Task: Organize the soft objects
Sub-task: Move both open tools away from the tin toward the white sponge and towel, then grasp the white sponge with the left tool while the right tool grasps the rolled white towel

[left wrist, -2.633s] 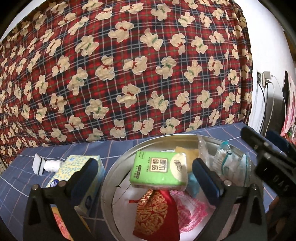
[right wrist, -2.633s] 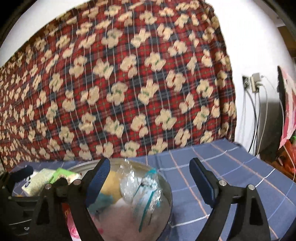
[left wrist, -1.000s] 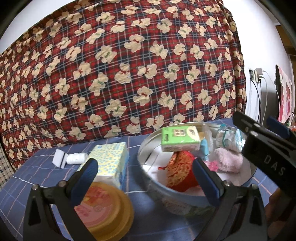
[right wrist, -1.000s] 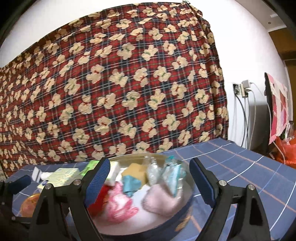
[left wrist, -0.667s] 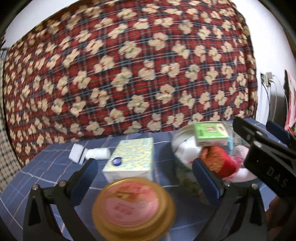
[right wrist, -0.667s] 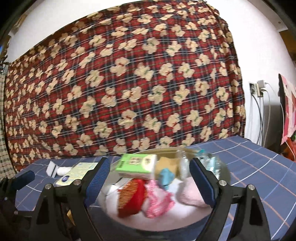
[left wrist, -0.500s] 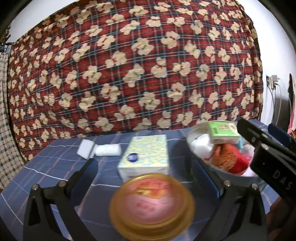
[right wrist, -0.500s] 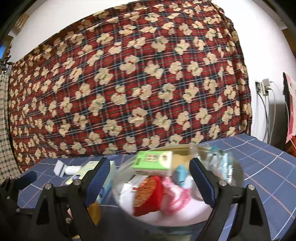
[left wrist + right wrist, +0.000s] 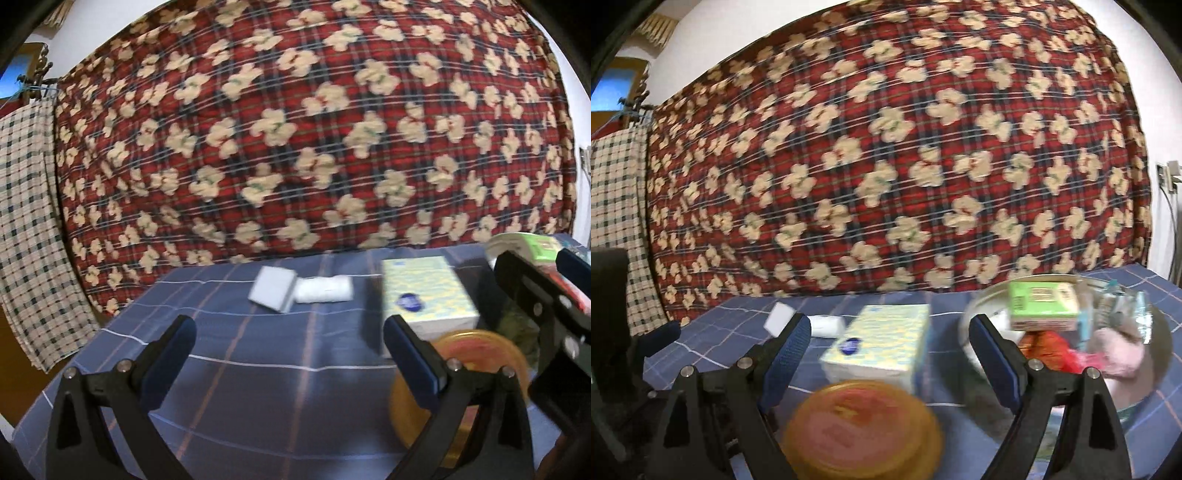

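My left gripper point(image 9: 290, 332) is open and empty over the blue checked cloth point(image 9: 258, 354). Beyond it lie a flat white pad point(image 9: 273, 293) and a white roll point(image 9: 323, 290). My right gripper point(image 9: 890, 332) is also open and empty, with a yellow-patterned tissue box point(image 9: 882, 343) between and behind its fingers. The metal bowl point(image 9: 1160, 332) to the right holds a green tissue pack point(image 9: 1041, 304), a red pouch point(image 9: 1045, 347), a pink fluffy piece point(image 9: 1115, 350) and clear packets. In the left wrist view only the bowl's rim point(image 9: 506, 240) shows at the right edge.
A round tin with a yellow and pink lid point(image 9: 864, 424) sits blurred close below the right gripper, in front of the tissue box. A red plaid bear-print quilt point(image 9: 314, 147) walls off the back. A checked cloth point(image 9: 26, 221) hangs at the left.
Both views have swung left: the bowl slid to the right edge, while the tissue box, white pad and roll came toward the middle. Both grippers stayed open and empty.
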